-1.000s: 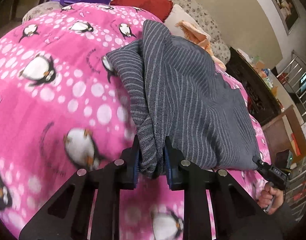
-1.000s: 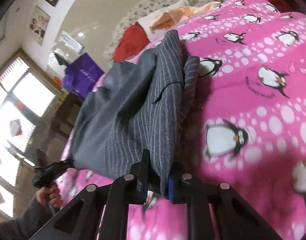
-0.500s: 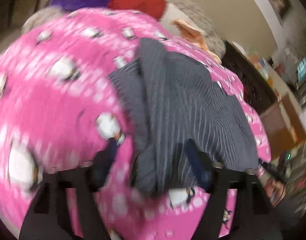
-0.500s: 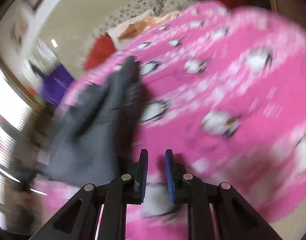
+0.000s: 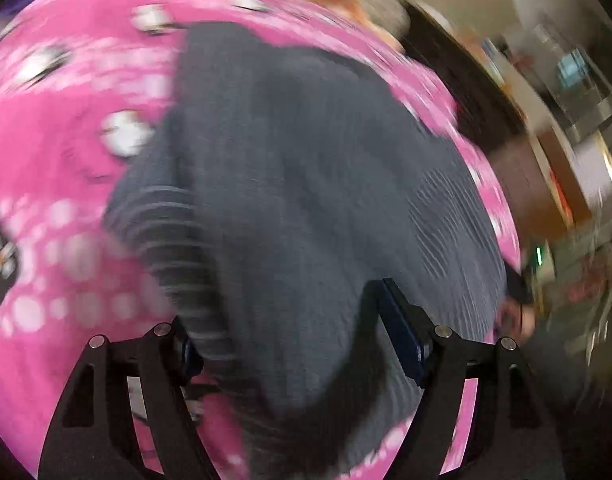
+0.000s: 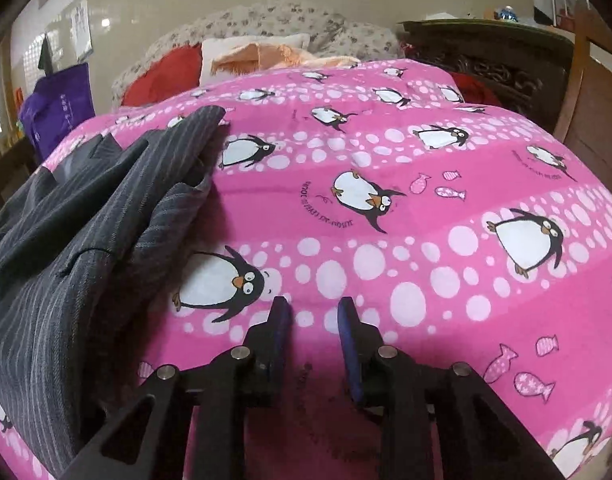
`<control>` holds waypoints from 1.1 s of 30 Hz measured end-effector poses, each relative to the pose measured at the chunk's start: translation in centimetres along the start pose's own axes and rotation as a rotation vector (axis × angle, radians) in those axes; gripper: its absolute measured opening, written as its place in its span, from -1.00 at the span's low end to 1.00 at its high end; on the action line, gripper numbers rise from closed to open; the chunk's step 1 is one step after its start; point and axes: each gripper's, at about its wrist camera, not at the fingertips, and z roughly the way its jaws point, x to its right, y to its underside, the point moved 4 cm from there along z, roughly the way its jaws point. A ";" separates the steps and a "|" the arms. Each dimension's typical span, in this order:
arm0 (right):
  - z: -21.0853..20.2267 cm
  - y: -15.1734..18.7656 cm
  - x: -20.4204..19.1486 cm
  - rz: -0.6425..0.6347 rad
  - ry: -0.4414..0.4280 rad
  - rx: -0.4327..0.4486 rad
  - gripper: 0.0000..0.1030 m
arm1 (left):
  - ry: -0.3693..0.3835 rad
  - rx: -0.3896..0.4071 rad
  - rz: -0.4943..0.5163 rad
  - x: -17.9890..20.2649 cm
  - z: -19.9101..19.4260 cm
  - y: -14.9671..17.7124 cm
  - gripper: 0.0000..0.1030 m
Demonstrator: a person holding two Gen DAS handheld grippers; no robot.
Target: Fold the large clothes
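Note:
A dark grey pinstriped garment (image 5: 306, 200) lies folded and bunched on a pink penguin-print blanket (image 5: 46, 140). The left wrist view is blurred. My left gripper (image 5: 294, 340) hangs over the garment's near edge, open wide. The cloth lies between its pads (image 5: 402, 336) but they do not press on it. In the right wrist view the garment (image 6: 86, 240) is at the left. My right gripper (image 6: 314, 316) is to its right, over bare blanket (image 6: 386, 240). Its jaws are opening with nothing between them.
At the bed's head lie a red cushion (image 6: 166, 76), a white pillow with orange cloth (image 6: 266, 54) and a floral quilt. A purple bag (image 6: 58, 104) stands at the far left. Dark wooden furniture (image 6: 486, 52) borders the right side. A hand (image 5: 518, 316) shows blurred by the bed's edge.
Both grippers have let go of the grey garment. The left jaws have spread wide above it. The right gripper has swung to the right, off the garment and over bare blanket.

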 end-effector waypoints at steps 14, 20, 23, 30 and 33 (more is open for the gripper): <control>-0.4 0.7 0.2 0.044 -0.057 0.018 -0.52 | -0.083 0.034 0.125 1.4 0.5 -0.9 -0.54; -0.3 0.6 0.2 0.045 -0.058 0.018 -0.52 | -0.092 -0.042 0.153 1.1 1.3 0.0 -0.35; -0.4 0.6 0.1 0.041 -0.055 0.018 -0.51 | -0.067 -0.064 0.168 1.5 2.0 0.2 0.27; -0.4 0.6 0.1 0.042 -0.056 0.019 -0.51 | -0.061 -0.018 0.168 2.3 0.5 0.0 -0.69; -0.4 0.6 0.1 0.042 -0.057 0.018 -0.49 | -0.011 0.071 0.094 3.7 -1.8 -1.1 -0.72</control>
